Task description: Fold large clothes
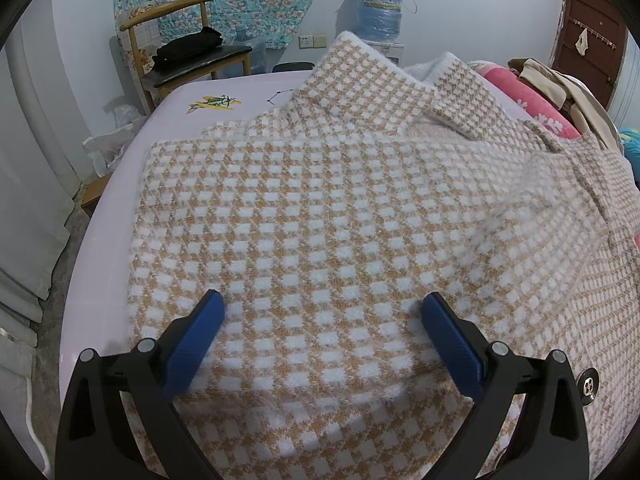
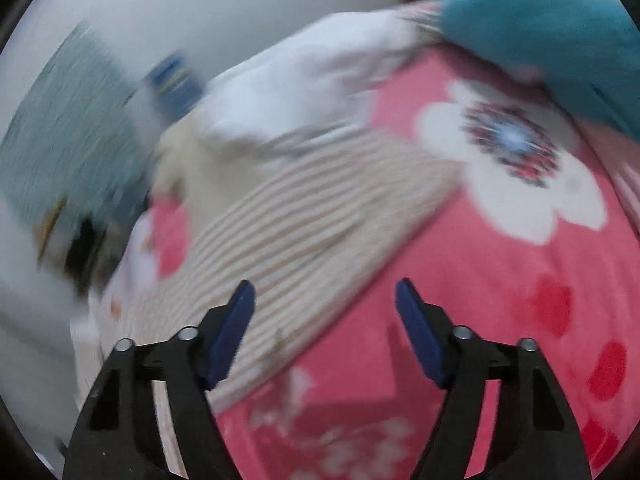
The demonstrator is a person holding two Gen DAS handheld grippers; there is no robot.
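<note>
- Blue fingers [image 1: 198,338] of the left gripper [image 1: 324,336] stand wide apart just above the checked garment [image 1: 320,208], and nothing is pinched between them; whether the pads touch the knit I cannot tell.
- That garment, tan and white, lies spread over the pale bed sheet [image 1: 116,216], and its collar part [image 1: 360,80] rises at the far side.
- At its right edge a metal snap button [image 1: 589,385] shows.
- Beyond it are a pink flowered blanket [image 1: 532,104] with beige clothes [image 1: 560,84] on top, a wooden chair [image 1: 188,52] with a black bag [image 1: 188,46], and a wrapped water bottle [image 1: 380,8] near the wall.
- Right gripper [image 2: 325,308]: the view is much blurred, but the jaws are parted and empty, with no cloth between the pads.
- Under it lies a ribbed beige cloth [image 2: 304,216] on the pink blanket [image 2: 480,272] with a big white flower [image 2: 516,160].
- Farther off are white fabric [image 2: 296,80] and teal fabric [image 2: 540,28].
</note>
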